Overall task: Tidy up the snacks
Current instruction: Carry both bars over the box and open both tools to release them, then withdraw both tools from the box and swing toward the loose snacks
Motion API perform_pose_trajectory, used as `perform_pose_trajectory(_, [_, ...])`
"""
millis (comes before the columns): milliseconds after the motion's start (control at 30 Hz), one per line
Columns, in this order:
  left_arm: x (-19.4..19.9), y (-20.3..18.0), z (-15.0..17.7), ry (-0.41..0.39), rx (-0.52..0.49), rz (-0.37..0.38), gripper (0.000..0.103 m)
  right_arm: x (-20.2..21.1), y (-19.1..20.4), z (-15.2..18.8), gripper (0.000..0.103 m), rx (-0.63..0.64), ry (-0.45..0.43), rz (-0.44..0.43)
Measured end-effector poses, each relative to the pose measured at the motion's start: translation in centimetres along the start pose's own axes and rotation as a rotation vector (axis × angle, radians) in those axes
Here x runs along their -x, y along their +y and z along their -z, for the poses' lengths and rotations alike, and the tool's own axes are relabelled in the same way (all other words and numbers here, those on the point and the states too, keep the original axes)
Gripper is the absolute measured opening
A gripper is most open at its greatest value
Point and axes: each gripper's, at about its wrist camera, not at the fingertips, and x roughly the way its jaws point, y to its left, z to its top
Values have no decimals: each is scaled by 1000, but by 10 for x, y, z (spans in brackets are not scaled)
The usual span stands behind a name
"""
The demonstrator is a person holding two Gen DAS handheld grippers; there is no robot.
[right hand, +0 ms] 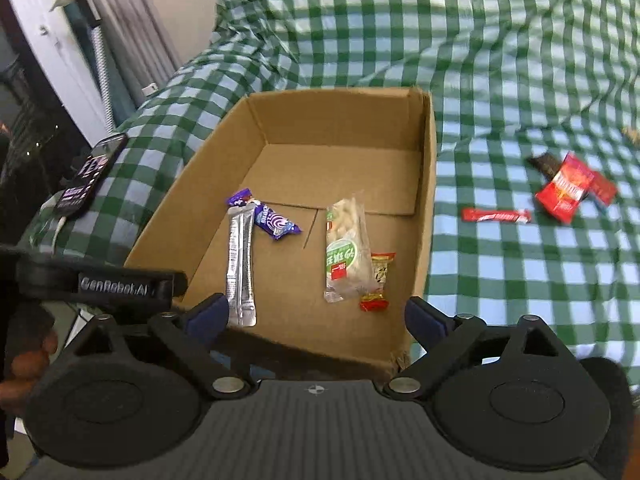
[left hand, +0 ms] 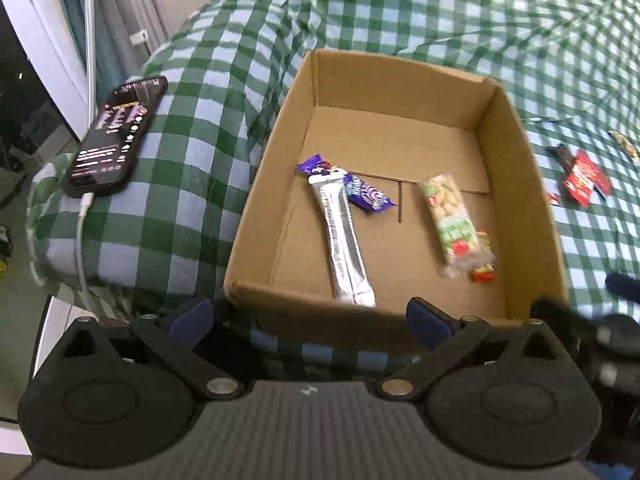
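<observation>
An open cardboard box (left hand: 516, 168) (right hand: 427, 208) sits on a green checked bedspread. Inside lie a silver stick pack (left hand: 346, 240) (right hand: 239, 264), a purple wrapper (left hand: 366, 194) (right hand: 276, 220), a clear peanut bar (left hand: 454, 220) (right hand: 346, 252) and a small red-ended sweet (left hand: 484, 274) (right hand: 376, 280). Right of the box lie a red stick (right hand: 496, 215) and red packets (left hand: 584, 178) (right hand: 568, 188) with a dark wrapper (right hand: 542, 162). My left gripper (left hand: 310, 316) and right gripper (right hand: 316, 316) are both open and empty, held just before the box's near wall.
A black phone (left hand: 116, 136) (right hand: 92, 172) with a white cable lies on a checked pillow left of the box. A window frame and a metal pole (left hand: 90, 36) stand at the far left. The left gripper's body (right hand: 100, 280) shows at the right wrist view's left edge.
</observation>
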Motion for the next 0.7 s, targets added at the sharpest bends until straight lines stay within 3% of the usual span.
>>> perform_pose_trajectory(400, [60, -15, 23, -130, -41, 1, 103, 74, 11, 22, 100, 90, -185, 7])
perform_pose_trajectory(700, [89, -25, 31, -189, -69, -13, 103, 99, 6, 34, 100, 70, -248, -7])
